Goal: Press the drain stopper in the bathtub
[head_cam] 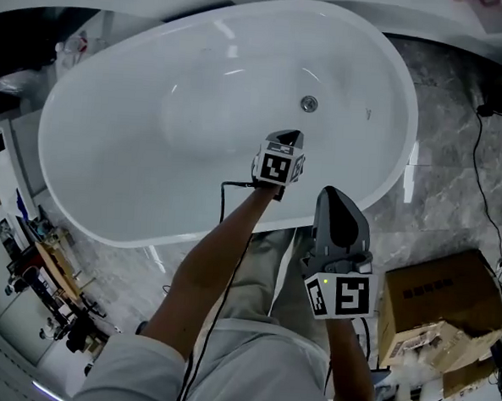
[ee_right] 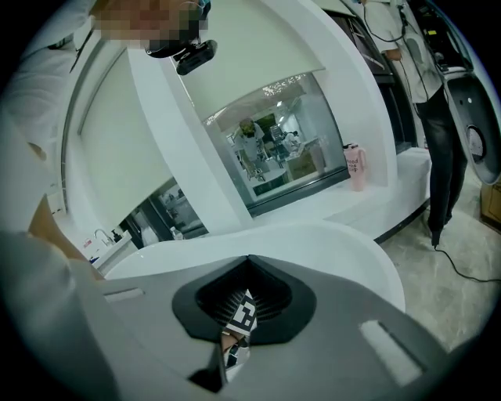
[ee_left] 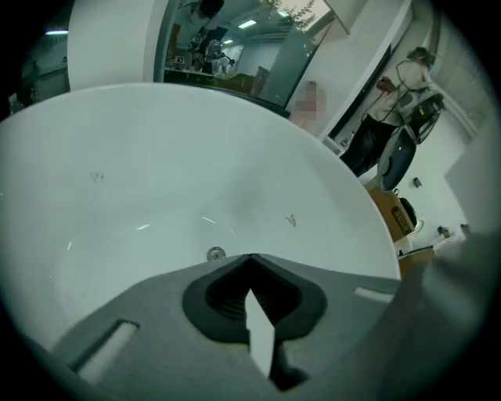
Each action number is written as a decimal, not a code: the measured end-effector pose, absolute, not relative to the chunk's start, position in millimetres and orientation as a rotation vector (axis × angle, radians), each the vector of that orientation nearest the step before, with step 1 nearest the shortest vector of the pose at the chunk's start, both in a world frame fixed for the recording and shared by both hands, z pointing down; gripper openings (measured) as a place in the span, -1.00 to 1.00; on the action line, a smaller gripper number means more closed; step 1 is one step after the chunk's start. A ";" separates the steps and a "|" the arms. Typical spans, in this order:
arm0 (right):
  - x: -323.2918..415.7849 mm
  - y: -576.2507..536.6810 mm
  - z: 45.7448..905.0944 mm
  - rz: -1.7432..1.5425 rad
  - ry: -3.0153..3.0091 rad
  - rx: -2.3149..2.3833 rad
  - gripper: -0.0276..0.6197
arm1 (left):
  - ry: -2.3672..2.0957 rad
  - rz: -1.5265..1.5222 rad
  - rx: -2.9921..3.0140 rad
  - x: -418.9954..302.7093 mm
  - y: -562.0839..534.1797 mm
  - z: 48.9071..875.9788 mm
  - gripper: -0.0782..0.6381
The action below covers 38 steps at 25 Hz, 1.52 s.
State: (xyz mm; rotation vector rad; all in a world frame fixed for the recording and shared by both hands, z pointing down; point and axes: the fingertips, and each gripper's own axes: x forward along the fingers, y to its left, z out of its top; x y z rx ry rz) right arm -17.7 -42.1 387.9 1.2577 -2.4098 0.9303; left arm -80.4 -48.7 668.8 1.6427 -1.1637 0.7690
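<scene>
Now left hand-held gripper (head_cam: 290, 136) hangs inside bathtub (head_cam: 111, 127), jaws closed together, gripping nothing. Drain stopper (head_cam: 309, 103) on tub floor just beyond tip, untouched. Advice: jaws shut, tip centred over stopper, push straight down; glossy curved floor likely lets tip skid. Right hand-held gripper (head_cam: 330, 194) closed, empty, back by near rim.

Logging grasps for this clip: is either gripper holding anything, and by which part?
Nothing is held: the left gripper and the right gripper both have empty, closed jaws.
</scene>
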 end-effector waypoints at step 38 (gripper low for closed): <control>-2.9 -2.9 129.7 0.604 -2.637 1.039 -0.91 | -1.338 0.234 2.259 -56.6 35.3 129.4 -0.77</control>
